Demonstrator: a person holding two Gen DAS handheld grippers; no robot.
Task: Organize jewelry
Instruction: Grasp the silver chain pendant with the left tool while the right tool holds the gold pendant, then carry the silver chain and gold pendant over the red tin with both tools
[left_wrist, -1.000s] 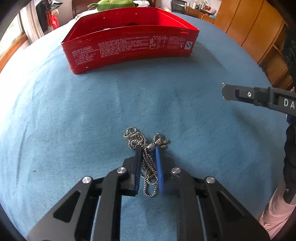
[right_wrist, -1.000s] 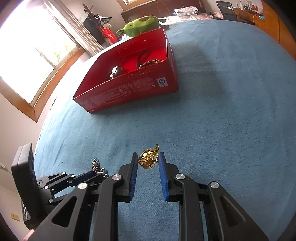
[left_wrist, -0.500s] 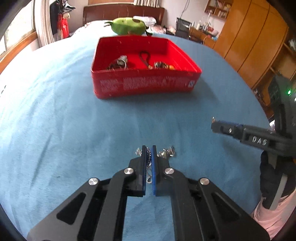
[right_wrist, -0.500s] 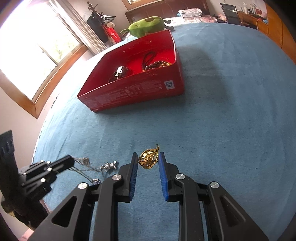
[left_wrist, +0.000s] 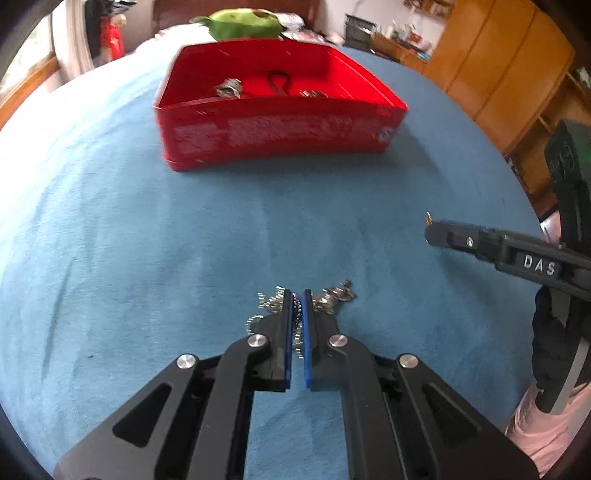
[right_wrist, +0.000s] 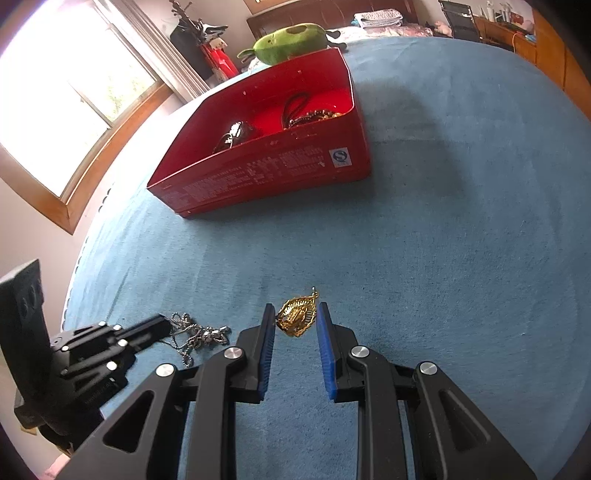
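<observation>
Blue cloth (left_wrist: 147, 240): left gripper (left_wrist: 296, 301) pinches chain (left_wrist: 332, 295), right gripper (right_wrist: 295, 321) holds gold pendant (right_wrist: 297, 317); next, carry both to red box (left_wrist: 277, 136).

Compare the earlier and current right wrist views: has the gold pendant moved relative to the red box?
No. The gold pendant sits between the right gripper fingers at the same spot on the blue cloth, as far from the red box as before.

silver chain (left_wrist: 295, 314): bunched, pinched | gold pendant (right_wrist: 297, 317): held | red tin (right_wrist: 280, 177): open
</observation>
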